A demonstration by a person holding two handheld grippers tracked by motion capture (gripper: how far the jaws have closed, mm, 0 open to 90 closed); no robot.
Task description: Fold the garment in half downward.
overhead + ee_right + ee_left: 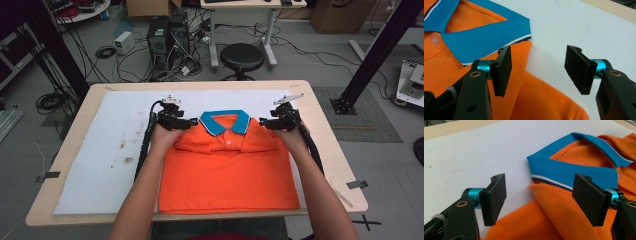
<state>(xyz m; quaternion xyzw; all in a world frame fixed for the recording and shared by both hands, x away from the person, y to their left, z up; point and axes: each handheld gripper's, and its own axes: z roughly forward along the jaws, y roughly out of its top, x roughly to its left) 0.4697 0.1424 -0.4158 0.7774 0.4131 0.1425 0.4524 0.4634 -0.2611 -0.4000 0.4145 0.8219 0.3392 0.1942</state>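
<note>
1. Orange polo shirt [227,172] lies flat on a white sheet [107,150] that covers most of a light wooden table [325,125]; it sits right of the sheet's centre, its hem near the table's near edge
2. Shirt fabric is a fine pique knit, matte, with a visible small-grain weave in both gripper views; the body is folded to a neat rectangle, with the sleeves turned in across the chest as a softer, rumpled band just below the collar
3. Collar [225,122] is blue rib knit, V-shaped where it opens, edged with thin white and dark stripes [551,182]; a translucent round button [434,39] sits on the placket
4. Left gripper [192,121] rests at the shirt's left shoulder, just beside the collar; its jaws stand well apart, flat black rectangular pads on turquoise metal stubs, with a raised fold of orange fabric between them and neither pad pressing on it
5. Right gripper [266,122] sits at the right shoulder; its jaws are likewise apart, one pad over the orange shoulder edge, the other over bare white sheet, with nothing clamped
6. White sheet is smooth, with faint brownish smudges [125,152] left of the shirt
7. A black cable [145,145] trails back along the left forearm
</note>
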